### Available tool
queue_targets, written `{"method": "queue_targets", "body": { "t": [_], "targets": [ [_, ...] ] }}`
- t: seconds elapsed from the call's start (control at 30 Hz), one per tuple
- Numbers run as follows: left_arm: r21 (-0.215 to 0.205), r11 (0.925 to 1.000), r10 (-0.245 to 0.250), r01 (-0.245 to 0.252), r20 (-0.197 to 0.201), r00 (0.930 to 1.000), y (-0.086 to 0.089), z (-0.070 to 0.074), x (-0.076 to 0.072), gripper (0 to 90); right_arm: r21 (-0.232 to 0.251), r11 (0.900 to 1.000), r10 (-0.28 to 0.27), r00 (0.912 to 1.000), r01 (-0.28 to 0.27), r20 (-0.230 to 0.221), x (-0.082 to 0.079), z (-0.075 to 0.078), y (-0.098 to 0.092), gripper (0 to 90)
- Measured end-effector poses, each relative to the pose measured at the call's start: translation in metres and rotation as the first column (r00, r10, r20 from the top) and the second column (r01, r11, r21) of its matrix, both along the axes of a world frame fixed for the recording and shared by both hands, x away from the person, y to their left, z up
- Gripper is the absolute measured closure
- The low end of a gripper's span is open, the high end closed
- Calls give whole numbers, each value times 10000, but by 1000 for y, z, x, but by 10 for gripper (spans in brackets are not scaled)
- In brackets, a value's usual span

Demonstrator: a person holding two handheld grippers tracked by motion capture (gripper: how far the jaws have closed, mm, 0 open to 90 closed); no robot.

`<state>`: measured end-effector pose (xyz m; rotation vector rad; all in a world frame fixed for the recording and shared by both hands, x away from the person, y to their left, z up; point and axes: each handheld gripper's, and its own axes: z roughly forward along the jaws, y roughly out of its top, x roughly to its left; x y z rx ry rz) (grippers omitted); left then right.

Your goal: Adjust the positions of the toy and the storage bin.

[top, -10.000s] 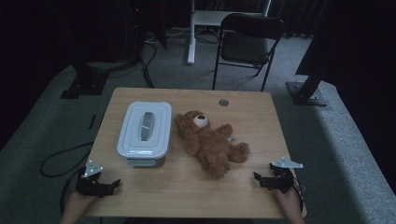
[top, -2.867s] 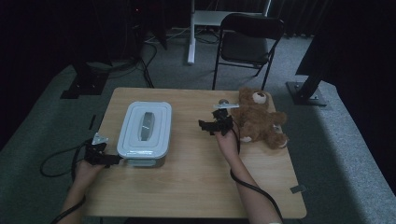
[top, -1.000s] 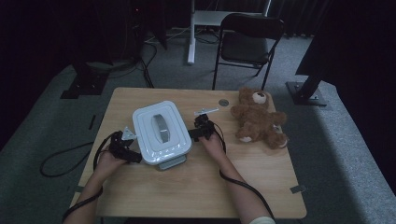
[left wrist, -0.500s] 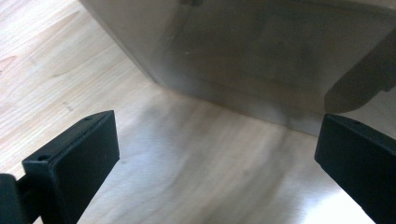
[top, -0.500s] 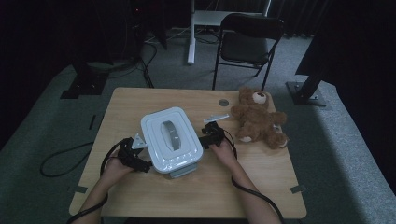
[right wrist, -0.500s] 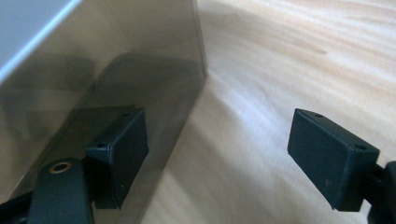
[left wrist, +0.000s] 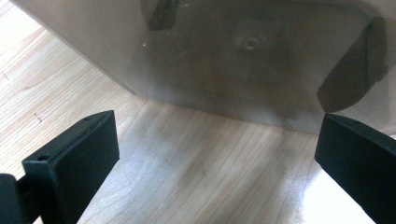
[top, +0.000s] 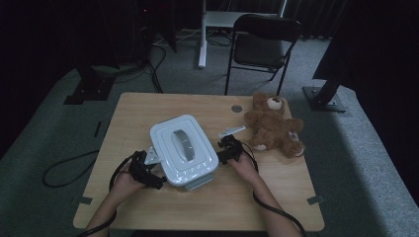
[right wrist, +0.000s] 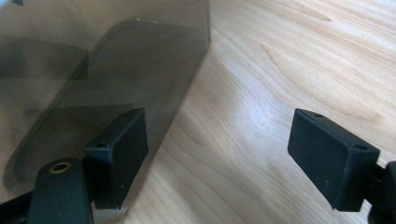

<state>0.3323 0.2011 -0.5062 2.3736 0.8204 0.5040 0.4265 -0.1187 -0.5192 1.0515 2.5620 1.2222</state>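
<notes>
A pale grey lidded plastic box with a handle on top stands turned askew at the middle of the wooden table. My left gripper sits against the box's near-left side. In the left gripper view, my left gripper has its jaws spread wide, with the box's translucent wall just ahead of them. My right gripper is at the box's right side. In the right gripper view, my right gripper is open, its left jaw lying along the box wall and bare wood between the jaws.
A brown teddy bear lies at the table's back right, close to my right hand. A round cable hole is in the tabletop near the far edge. A dark folding chair stands beyond the table.
The box has slid right and slightly nearer, turning as it went, with both grippers alongside it. Earlier still, the bear lay at the middle and the box at the left.
</notes>
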Motion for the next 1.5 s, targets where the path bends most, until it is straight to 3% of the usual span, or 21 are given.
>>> {"method": "queue_targets", "body": {
  "t": [0.13, 0.17, 0.2, 0.3, 0.37, 0.4, 0.43, 0.5, 0.67, 0.73, 0.83, 0.93, 1.07, 1.23, 1.5],
  "targets": [
    [-135, 9999, -94, 93, -32, 10000, -1, -1, 0, 6, 13, 9996, -277, 9987, 277, 434, -3, 0, -3, 163],
    [-446, 9990, 85, -87, -35, 10000, 3, -2, 1, 6, 51, 9993, -379, 9974, 376, 616, -3, 0, -4, 138],
    [-568, 9983, 153, -155, -51, 9999, 6, -2, 1, 6, 103, 9972, -750, 9913, 743, 1078, -7, 1, -7, 134],
    [-711, 9957, 595, -591, 27, 9982, 16, -1, 2, 6, 281, 9937, -1115, 9858, 1089, 1252, -5, 1, -9, 135],
    [-800, 9938, 776, -771, 40, 9970, 20, -1, 3, 6, 266, 9923, -1235, 9849, 1212, 1211, -1, 2, -9, 135],
    [-787, 9903, 1164, -1148, 158, 9931, 26, 1, 6, 6, 278, 9907, -1357, 9832, 1333, 1223, 2, 3, -8, 135],
    [-849, 9869, 1396, -1373, 211, 9900, 30, 2, 9, 6, 352, 9845, -1747, 9770, 1716, 1221, 14, 4, -6, 135],
    [-932, 9835, 1578, -1553, 201, 9873, 34, 4, 15, 6, 402, 9812, -1921, 9748, 1886, 1138, 21, 2, -4, 134],
    [-927, 9773, 1924, -1907, 103, 9813, 39, 2, 33, 6, 502, 9791, -2005, 9768, 1971, 747, 37, -3, 5, 135],
    [-919, 9683, 2323, -2323, -112, 9726, 40, 0, 42, 6, 407, 9811, -1919, 9788, 1894, 710, 43, -3, 11, 136],
    [-1169, 9538, 2762, -2768, -217, 9609, 41, -2, 49, 6, 718, 9820, -1781, 9829, 1745, 476, 51, -2, 16, 136],
    [-1237, 9563, 2650, -2650, -164, 9641, 38, -2, 51, 6, 556, 9844, -1696, 9844, 1669, 466, 58, 0, 22, 136],
    [-730, 9647, 2537, -2529, 19, 9673, 31, 0, 48, 6, 585, 9935, -992, 9946, 973, 311, 60, 4, 31, 174],
    [-743, 9694, 2331, -2340, -200, 9722, 29, 1, 41, 6, 675, 9927, -1026, 9941, 1000, 359, 55, 7, 31, 181],
    [-239, 9809, 1931, -1930, 13, 9812, 17, 9, 29, 6, 506, 9954, -836, 9951, 809, 528, 41, 8, 25, 191]
  ]
}}
